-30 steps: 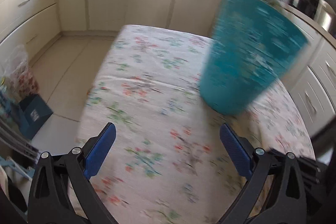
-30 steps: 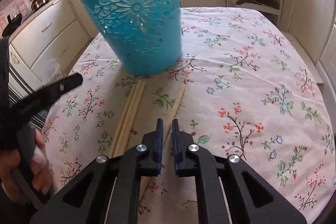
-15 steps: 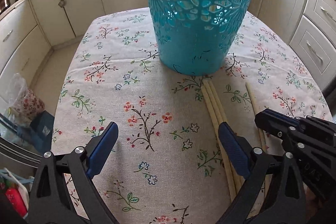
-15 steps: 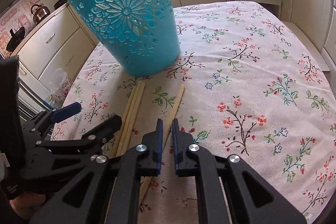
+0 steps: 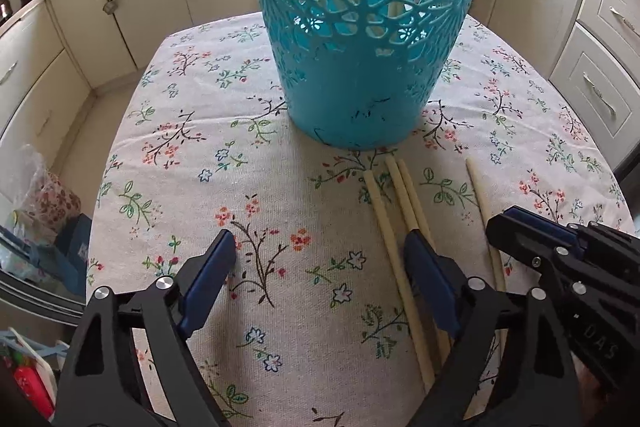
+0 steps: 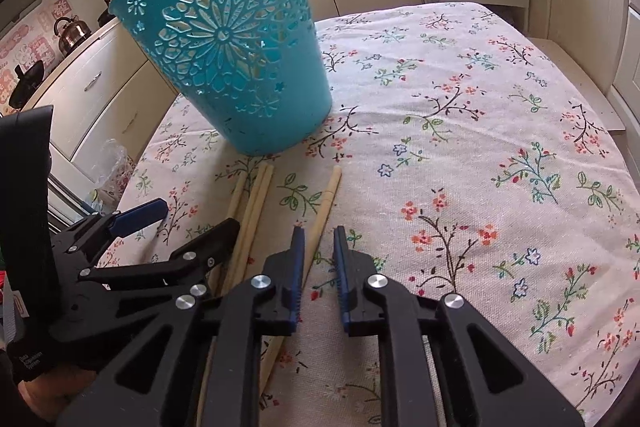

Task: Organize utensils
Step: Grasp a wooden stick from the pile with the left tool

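Note:
A teal perforated basket (image 5: 364, 27) (image 6: 232, 67) stands upright on the floral tablecloth. Several pale wooden chopsticks lie in front of it: a bundle of three (image 5: 400, 211) (image 6: 252, 203) and a single one (image 5: 482, 199) (image 6: 324, 203) apart to the right. My left gripper (image 5: 320, 247) is open and empty, its right finger over the bundle. My right gripper (image 6: 318, 239) is slightly open and empty, low over the single chopstick; it also shows in the left wrist view (image 5: 560, 259).
The floral tablecloth (image 6: 480, 147) covers the table. Cream kitchen cabinets (image 5: 120, 7) surround it. A plastic bag and a blue box (image 5: 48, 211) sit on the floor at the left. A kettle (image 6: 72, 31) stands on the counter.
The left gripper has swung round to face the basket and moved in close over the chopstick bundle. The right gripper's jaws have parted slightly.

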